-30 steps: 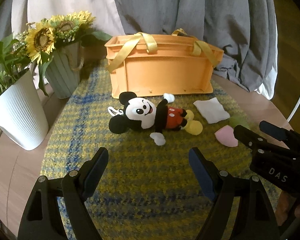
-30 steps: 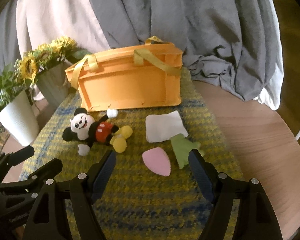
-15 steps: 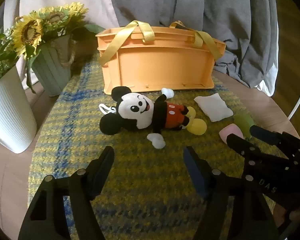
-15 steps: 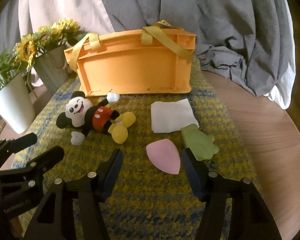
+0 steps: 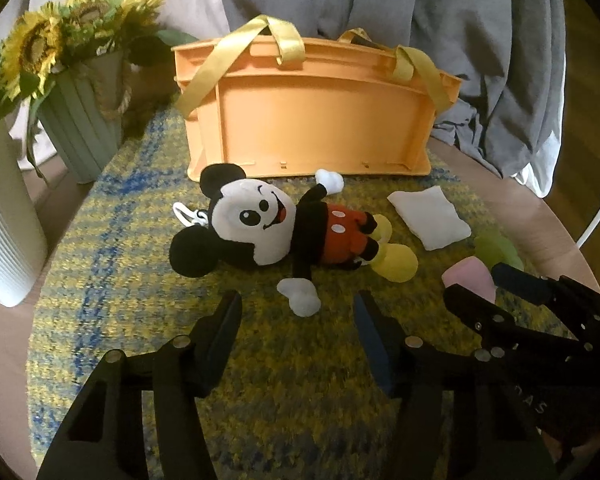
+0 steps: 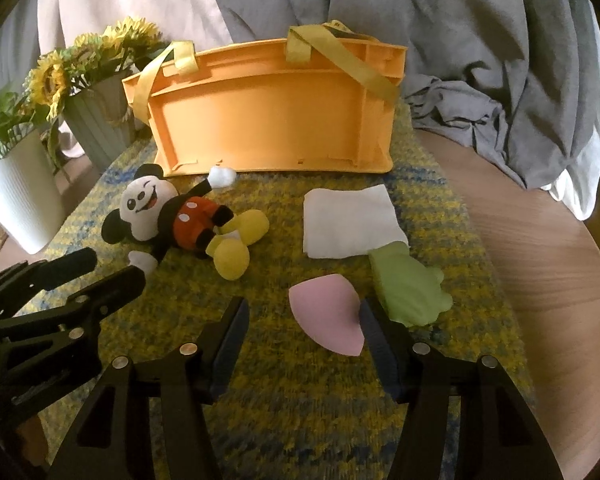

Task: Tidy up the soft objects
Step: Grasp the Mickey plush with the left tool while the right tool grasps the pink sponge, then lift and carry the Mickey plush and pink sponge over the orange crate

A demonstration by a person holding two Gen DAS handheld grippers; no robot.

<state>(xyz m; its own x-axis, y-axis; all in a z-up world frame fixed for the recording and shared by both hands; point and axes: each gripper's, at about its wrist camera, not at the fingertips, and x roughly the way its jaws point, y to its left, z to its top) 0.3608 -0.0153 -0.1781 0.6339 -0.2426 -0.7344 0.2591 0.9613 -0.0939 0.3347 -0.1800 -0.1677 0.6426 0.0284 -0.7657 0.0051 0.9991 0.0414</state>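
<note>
A Mickey Mouse plush (image 5: 284, 232) (image 6: 172, 216) lies on its back on the yellow-blue mat, in front of an orange basket (image 5: 312, 120) (image 6: 276, 120) with yellow straps. A white cloth (image 5: 428, 216) (image 6: 348, 220), a pink wedge sponge (image 5: 468, 280) (image 6: 328, 324) and a green soft piece (image 5: 496, 248) (image 6: 408, 288) lie to its right. My left gripper (image 5: 298, 316) is open and empty, just short of the plush's white hand. My right gripper (image 6: 302, 316) is open and empty, its jaws either side of the pink sponge's near end.
A green ribbed pot of sunflowers (image 5: 80, 128) (image 6: 100, 120) and a white ribbed planter (image 5: 4, 224) (image 6: 20, 196) stand at the left. Grey and white fabric (image 6: 460, 40) hangs behind the basket. Bare wooden tabletop (image 6: 540, 260) lies right of the mat.
Both grippers have moved forward toward the objects. The left one has closed in on the plush, the right one on the pink sponge. Both stay open.
</note>
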